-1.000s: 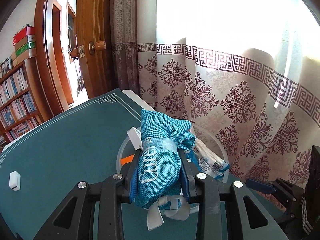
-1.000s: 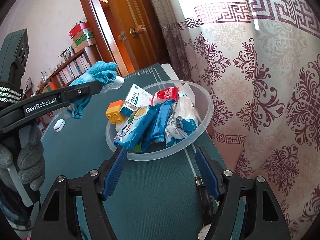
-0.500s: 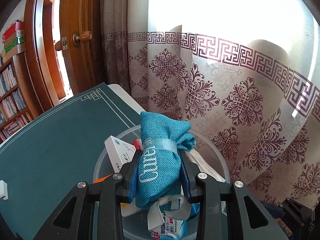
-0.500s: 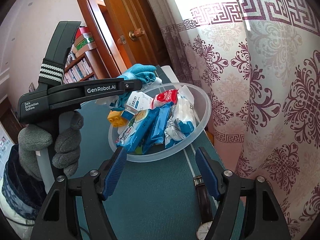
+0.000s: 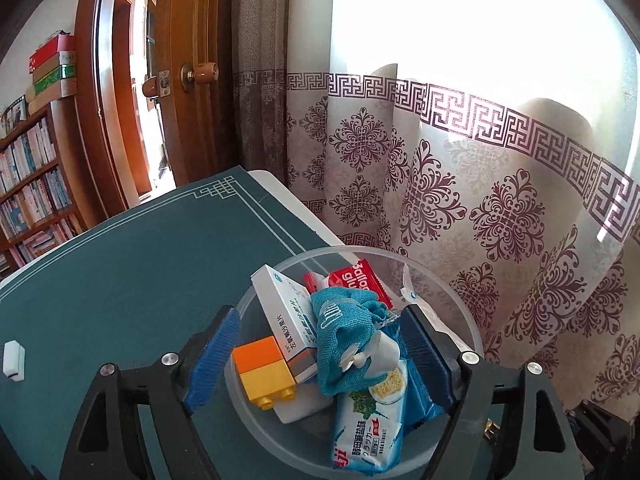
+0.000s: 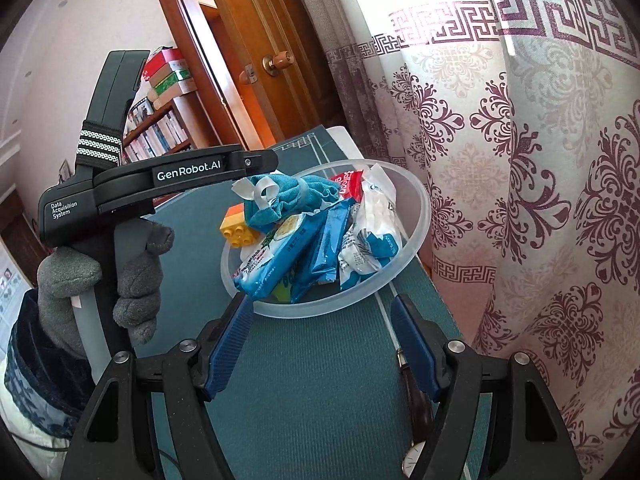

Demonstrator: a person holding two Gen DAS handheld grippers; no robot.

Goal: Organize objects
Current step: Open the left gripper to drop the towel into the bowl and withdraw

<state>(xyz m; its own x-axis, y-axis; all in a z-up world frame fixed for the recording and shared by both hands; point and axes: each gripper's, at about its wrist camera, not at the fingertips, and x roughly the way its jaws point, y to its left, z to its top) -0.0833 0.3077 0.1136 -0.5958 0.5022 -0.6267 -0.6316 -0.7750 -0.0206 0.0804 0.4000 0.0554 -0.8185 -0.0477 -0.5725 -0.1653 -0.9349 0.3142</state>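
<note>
A clear plastic bowl [image 5: 456, 300] [image 6: 420, 216] stands near the table's curtain-side edge, full of snack packets. A teal cloth pouch [image 5: 340, 328] [image 6: 288, 196] with a white ribbon lies on top of the pile, beside a white medicine box [image 5: 284, 316], a red packet [image 5: 360, 280] and an orange-yellow toy brick [image 5: 264, 372] [image 6: 236, 228]. My left gripper [image 5: 320, 356] is open and empty, jaws wide apart above the bowl, either side of the pouch. My right gripper [image 6: 320, 332] is open and empty, just short of the bowl's near rim.
The table has a green mat [image 5: 120, 272] [image 6: 304, 400]. A small white block [image 5: 13, 360] lies at the left. A wristwatch [image 6: 416, 420] lies by my right finger. A patterned curtain [image 5: 480, 200] hangs close behind the bowl. A door and bookshelf stand beyond.
My left gripper carried the teal pouch over the bowl, opened and let it go; the pouch now rests on the pile. My right gripper stayed still.
</note>
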